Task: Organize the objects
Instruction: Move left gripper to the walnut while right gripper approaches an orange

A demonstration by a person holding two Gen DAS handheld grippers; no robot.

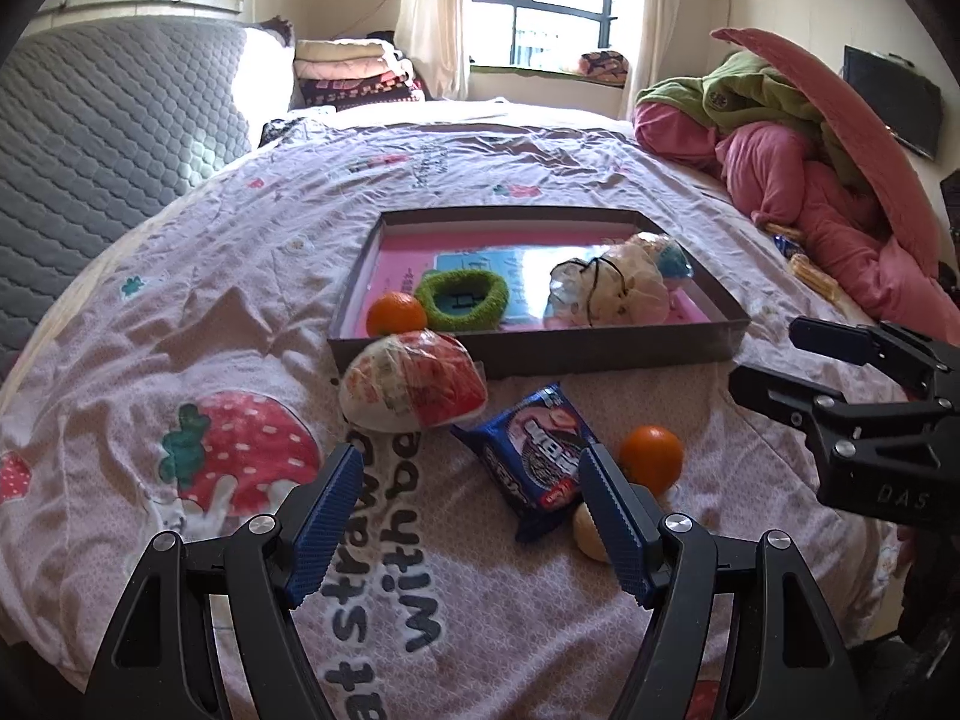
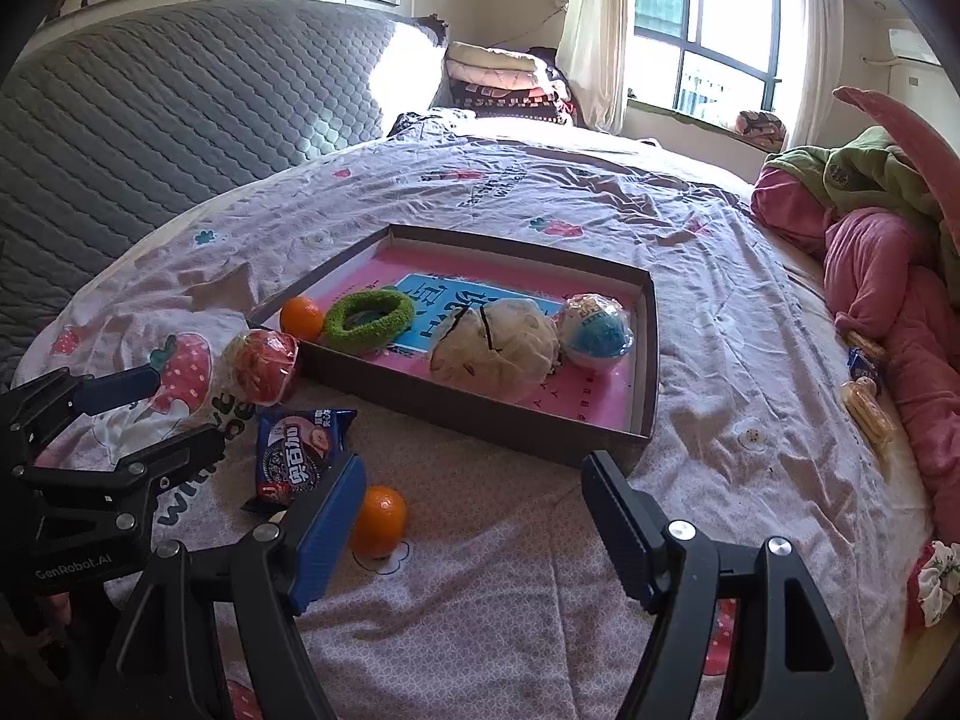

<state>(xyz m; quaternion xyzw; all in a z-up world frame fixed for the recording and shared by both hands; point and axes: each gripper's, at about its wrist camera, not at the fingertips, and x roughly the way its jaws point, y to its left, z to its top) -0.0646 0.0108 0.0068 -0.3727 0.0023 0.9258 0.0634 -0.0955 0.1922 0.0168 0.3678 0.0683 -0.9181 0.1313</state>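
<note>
A shallow brown tray (image 1: 540, 354) (image 2: 600, 444) lies on the strawberry-print bedspread. It holds an orange (image 1: 396, 313), a green fuzzy ring (image 1: 462, 300), a white tied bag (image 1: 612, 294) and a blue-and-white wrapped ball (image 2: 597, 333). In front of the tray lie a red-and-white wrapped ball (image 1: 414, 387) (image 2: 264, 366), a blue snack packet (image 1: 528, 456) (image 2: 303, 456) and a second orange (image 1: 651, 459) (image 2: 378, 519). My left gripper (image 1: 469, 456) hangs open just above the packet. My right gripper (image 2: 474, 465) is open over bare sheet, with the orange just beyond its left finger.
A pale round thing (image 1: 591, 534) is half hidden behind my left gripper's right finger. Pink and green bedding (image 2: 888, 252) is heaped at the right, with snack packs (image 2: 864, 408) beside it. A grey quilted headboard (image 1: 108, 138) stands at the left.
</note>
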